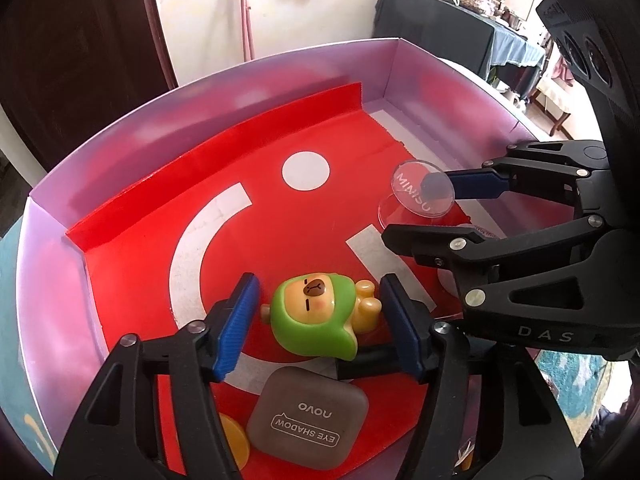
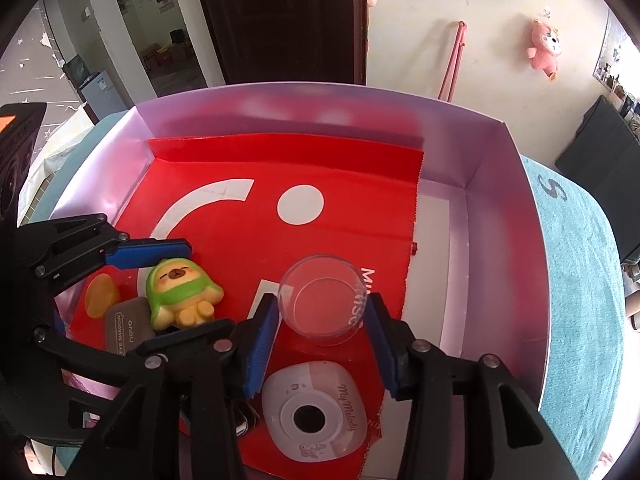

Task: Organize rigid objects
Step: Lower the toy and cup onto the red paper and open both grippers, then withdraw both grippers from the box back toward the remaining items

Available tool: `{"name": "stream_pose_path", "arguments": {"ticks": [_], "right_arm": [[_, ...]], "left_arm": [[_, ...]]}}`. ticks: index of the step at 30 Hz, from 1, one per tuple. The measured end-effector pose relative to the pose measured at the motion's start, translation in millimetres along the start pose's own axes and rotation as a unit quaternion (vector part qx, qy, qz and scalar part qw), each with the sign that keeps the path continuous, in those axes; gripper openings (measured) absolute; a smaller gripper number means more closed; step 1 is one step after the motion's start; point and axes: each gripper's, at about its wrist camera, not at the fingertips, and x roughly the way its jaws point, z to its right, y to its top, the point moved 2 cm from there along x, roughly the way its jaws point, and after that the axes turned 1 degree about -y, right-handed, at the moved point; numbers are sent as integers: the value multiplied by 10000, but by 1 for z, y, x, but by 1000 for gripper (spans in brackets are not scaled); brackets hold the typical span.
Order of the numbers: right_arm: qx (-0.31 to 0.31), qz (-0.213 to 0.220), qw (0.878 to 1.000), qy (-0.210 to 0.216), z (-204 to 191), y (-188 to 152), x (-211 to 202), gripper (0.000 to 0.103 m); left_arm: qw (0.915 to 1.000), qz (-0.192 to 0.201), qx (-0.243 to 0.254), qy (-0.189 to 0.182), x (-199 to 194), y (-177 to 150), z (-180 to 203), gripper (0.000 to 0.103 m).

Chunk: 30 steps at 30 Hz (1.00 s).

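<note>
Inside the shallow lilac box, on its red liner, two grasps are being prepared at once. The left gripper is held spread around the green-hooded bear figurine, which lies on its back near the box's near-left corner; a blue pad is seen on each side of it, and no firm contact can be made out. The right gripper is likewise held apart around the clear round Miniso dome, which rests tilted on the liner towards the middle; the pads appear just beside its wall, not pressed in.

A grey eyeshadow case and an orange disc are found just below the figurine, and a white My Melody case just below the dome.

For the figurine, closure is best made across the broad hood, since the rounded body is likely to squirt out if caught at its edge. The dome is judged slippery and thin; it should be centred between the pads and squeezed gently, clear of the neighbouring case.
</note>
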Motion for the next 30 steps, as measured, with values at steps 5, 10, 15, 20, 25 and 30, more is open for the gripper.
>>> {"name": "stream_pose_path", "arguments": {"ticks": [5, 10, 15, 20, 25, 30], "right_arm": [[37, 38, 10000, 71, 1, 1, -5, 54], [7, 112, 9999, 46, -1, 1, -14, 60], [39, 224, 9997, 78, -2, 0, -28, 63], [72, 509, 9986, 121, -3, -1, -56, 69], [106, 895, 9958, 180, -3, -3, -95, 74], [10, 1326, 9910, 178, -9, -13, -138, 84]], "left_arm": [[10000, 65, 24, 69, -4, -3, 2, 62], [9997, 181, -61, 133, -10, -4, 1, 62], [9988, 420, -248, 5, -30, -3, 2, 69], [9960, 833, -338, -13, -63, -8, 6, 80], [9911, 1204, -561, 104, -95, -18, 9, 86], [9808, 1677, -750, 652, -127, -36, 13, 88]]}}
